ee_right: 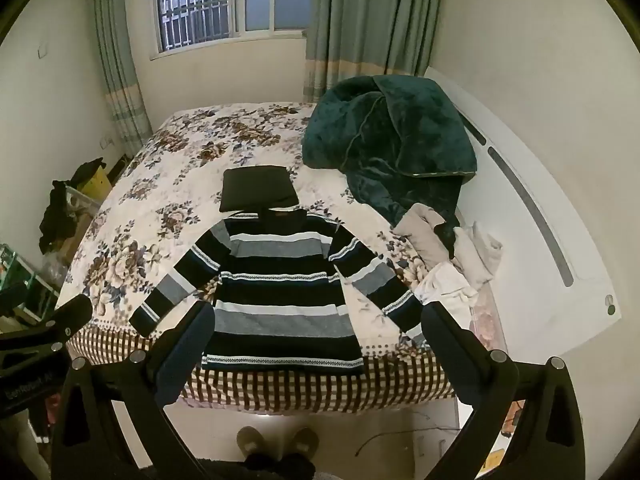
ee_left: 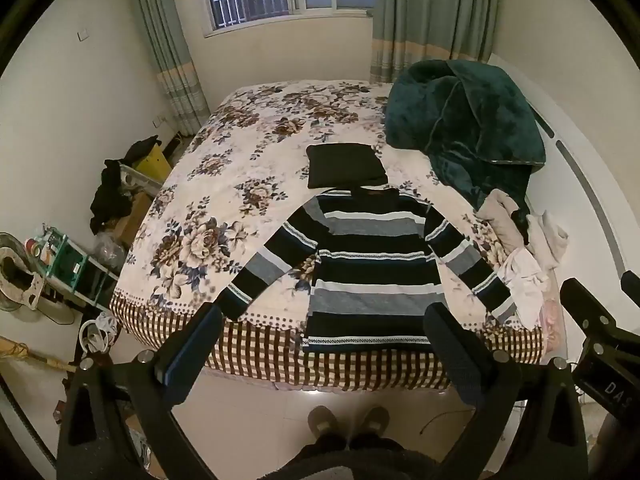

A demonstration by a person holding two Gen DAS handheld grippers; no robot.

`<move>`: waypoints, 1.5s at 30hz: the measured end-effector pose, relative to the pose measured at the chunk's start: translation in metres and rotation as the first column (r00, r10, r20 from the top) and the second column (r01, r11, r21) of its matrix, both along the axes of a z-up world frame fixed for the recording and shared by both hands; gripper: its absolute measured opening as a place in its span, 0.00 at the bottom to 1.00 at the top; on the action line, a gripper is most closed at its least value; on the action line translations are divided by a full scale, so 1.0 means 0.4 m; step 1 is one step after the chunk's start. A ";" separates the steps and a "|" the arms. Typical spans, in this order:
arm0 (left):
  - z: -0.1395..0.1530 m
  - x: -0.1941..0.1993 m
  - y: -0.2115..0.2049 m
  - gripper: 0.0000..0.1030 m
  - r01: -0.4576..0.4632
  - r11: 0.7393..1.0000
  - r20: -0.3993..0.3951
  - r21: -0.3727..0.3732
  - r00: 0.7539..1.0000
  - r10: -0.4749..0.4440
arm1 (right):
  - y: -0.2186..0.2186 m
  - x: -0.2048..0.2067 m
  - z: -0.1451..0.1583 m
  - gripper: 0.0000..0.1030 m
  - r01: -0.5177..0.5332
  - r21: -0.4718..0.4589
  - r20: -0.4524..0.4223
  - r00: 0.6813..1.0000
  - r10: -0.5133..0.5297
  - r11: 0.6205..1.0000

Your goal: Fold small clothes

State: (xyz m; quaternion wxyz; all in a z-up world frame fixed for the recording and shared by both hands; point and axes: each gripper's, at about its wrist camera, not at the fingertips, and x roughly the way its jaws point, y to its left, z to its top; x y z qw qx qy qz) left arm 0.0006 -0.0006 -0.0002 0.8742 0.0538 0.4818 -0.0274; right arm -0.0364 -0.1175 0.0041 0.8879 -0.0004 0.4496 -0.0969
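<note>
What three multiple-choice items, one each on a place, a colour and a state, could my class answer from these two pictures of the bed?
1. Where does the folded black garment lie?
A. beyond the striped knitted sweater's collar
B. on the floor
C. on the dark green plush blanket

2. What colour are the window curtains?
A. red
B. pale green
C. black

3. How does the sweater lie?
A. folded in half
B. rolled up
C. spread flat, sleeves out

Answers: 1 A, it sits just past the collar on the floral bedspread. 2 B, both hang pale green. 3 C, both sleeves angle outward, unfolded.
</note>
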 end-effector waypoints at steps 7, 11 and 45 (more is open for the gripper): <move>0.001 0.003 -0.010 1.00 -0.002 1.000 0.016 -0.007 1.000 0.003 | -0.001 -0.009 0.007 1.00 0.000 -0.006 0.005 1.000 0.000 1.000; 0.008 0.002 -0.007 1.00 -0.002 1.000 0.021 -0.021 1.000 0.002 | -0.001 -0.014 0.011 1.00 -0.003 -0.005 0.009 1.000 0.003 1.000; 0.053 -0.035 -0.007 1.00 -0.007 1.000 0.067 -0.028 0.998 0.009 | -0.002 -0.042 0.043 1.00 -0.003 -0.014 0.024 1.000 0.003 1.000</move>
